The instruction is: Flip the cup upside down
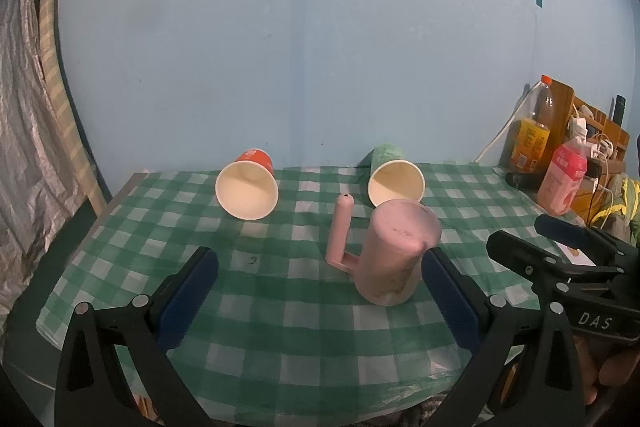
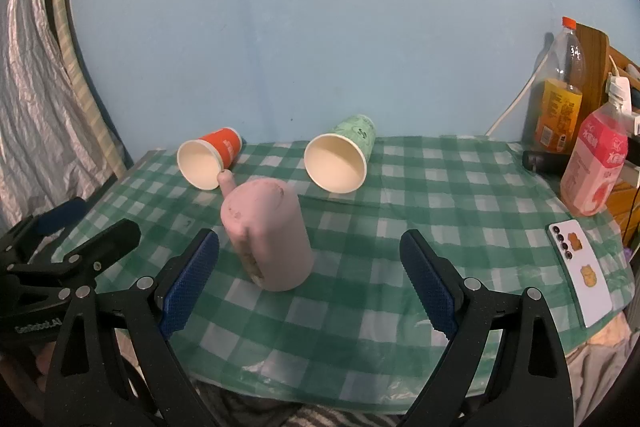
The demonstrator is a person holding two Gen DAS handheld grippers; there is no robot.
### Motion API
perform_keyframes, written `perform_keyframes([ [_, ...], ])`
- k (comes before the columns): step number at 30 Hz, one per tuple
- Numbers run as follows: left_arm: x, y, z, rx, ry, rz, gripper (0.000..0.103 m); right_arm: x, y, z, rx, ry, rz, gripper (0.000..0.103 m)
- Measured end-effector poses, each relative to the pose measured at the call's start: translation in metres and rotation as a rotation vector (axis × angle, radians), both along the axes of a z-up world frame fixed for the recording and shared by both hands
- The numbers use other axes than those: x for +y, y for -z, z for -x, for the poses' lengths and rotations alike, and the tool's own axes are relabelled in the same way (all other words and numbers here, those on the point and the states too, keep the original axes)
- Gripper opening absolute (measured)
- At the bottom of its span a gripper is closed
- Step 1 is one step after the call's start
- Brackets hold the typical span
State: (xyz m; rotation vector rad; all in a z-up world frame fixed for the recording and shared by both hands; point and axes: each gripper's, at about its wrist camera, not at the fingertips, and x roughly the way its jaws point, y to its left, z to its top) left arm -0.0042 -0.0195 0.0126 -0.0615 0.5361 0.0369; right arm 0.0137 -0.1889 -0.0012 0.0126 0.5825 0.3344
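Observation:
A pink plastic cup with a long handle stands upside down on the green checked tablecloth; it also shows in the right wrist view. An orange paper cup and a green paper cup lie on their sides behind it, mouths toward me; they also show in the right wrist view as the orange cup and the green cup. My left gripper is open and empty, the pink cup near its right finger. My right gripper is open and empty, the pink cup between its fingers, nearer the left one.
A juice bottle and a pink drink bottle stand at the table's right. A white phone lies near the right front edge. A blue wall is behind the table. A silver curtain hangs at left.

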Motion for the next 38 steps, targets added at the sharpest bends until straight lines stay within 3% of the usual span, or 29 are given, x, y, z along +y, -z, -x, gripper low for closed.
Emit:
perform_keyframes([
  [38, -0.0020, 0.0010, 0.0019, 0.003, -0.009, 0.000, 0.103, 0.0048, 0.0006, 0.0020, 0.008, -0.004, 0.002, 0.091],
])
